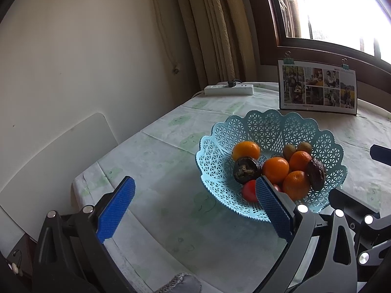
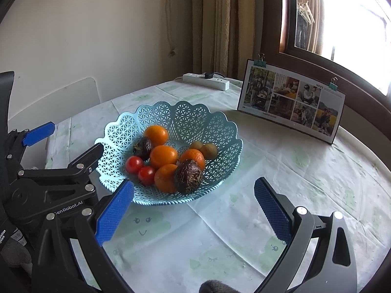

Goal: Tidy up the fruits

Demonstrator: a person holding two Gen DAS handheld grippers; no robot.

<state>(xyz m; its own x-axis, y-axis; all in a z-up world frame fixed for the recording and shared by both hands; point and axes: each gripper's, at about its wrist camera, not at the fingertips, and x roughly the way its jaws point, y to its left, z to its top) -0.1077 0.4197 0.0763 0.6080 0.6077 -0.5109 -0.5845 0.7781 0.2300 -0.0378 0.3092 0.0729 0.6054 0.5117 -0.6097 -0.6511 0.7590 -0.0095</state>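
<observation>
Fruit-filled blue basket (image 2: 220, 131) on table, left gripper (image 1: 195, 205) and right gripper (image 2: 194, 207) jaws apart, seemingly empty

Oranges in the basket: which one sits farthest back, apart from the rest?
The orange nearest the basket's back wall; the other three cluster together toward the front.

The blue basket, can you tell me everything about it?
The blue basket is a pale turquoise bowl, plastic by the look of it, with lacy cut-out holes and a scalloped rim. It sits upright on the tablecloth, holding four oranges, two red tomatoes, two dark wrinkled fruits and two small greenish-brown ones. Both grippers are open. Neither one holds it.
</observation>
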